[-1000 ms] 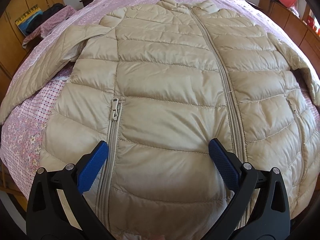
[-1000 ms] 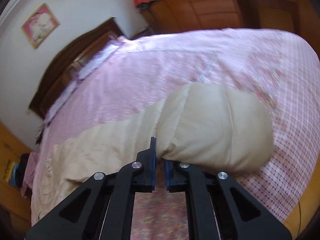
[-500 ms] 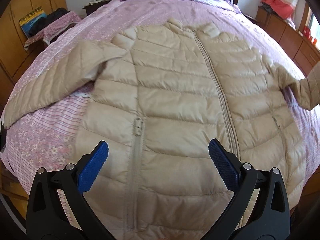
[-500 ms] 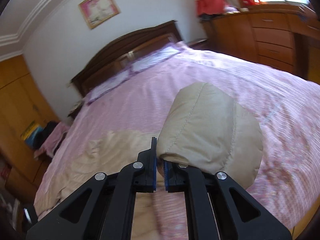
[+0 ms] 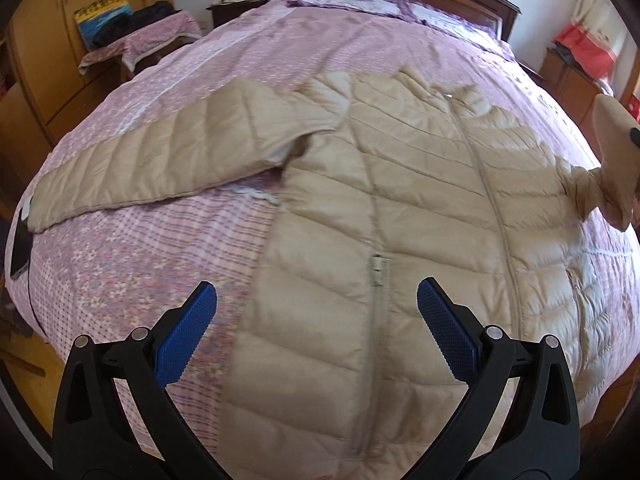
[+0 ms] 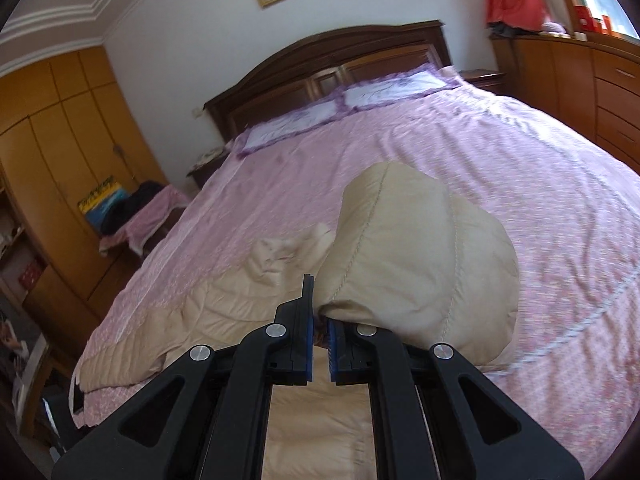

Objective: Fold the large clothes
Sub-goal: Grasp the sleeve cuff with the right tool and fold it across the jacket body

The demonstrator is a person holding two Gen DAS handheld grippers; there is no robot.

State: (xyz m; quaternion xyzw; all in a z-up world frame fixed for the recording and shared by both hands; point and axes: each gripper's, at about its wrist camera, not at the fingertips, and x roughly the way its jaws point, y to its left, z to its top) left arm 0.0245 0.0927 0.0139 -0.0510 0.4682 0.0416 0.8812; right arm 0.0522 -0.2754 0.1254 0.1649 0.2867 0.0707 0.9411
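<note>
A beige quilted puffer jacket (image 5: 400, 208) lies front up and zipped on a pink bed (image 5: 160, 248), collar toward the headboard. Its left sleeve (image 5: 152, 164) lies spread out on the cover. My left gripper (image 5: 316, 312) is open and empty above the jacket's lower left hem. My right gripper (image 6: 320, 334) is shut on the end of the right sleeve (image 6: 416, 276) and holds it lifted above the bed; that lifted sleeve also shows in the left wrist view (image 5: 612, 160). The jacket body (image 6: 224, 316) lies below and left of it.
A dark wooden headboard (image 6: 332, 64) and two pillows (image 6: 348, 104) stand at the far end. A small table with clothes (image 5: 136, 40) stands left of the bed, by wooden wardrobes (image 6: 60, 140). A wooden dresser (image 6: 592, 80) runs along the right. A dark flat object (image 5: 18, 248) lies at the bed's left edge.
My right gripper has lifted the sleeve off the bed and swung up toward the headboard. My left gripper has pulled back and shifted left; it stays open.
</note>
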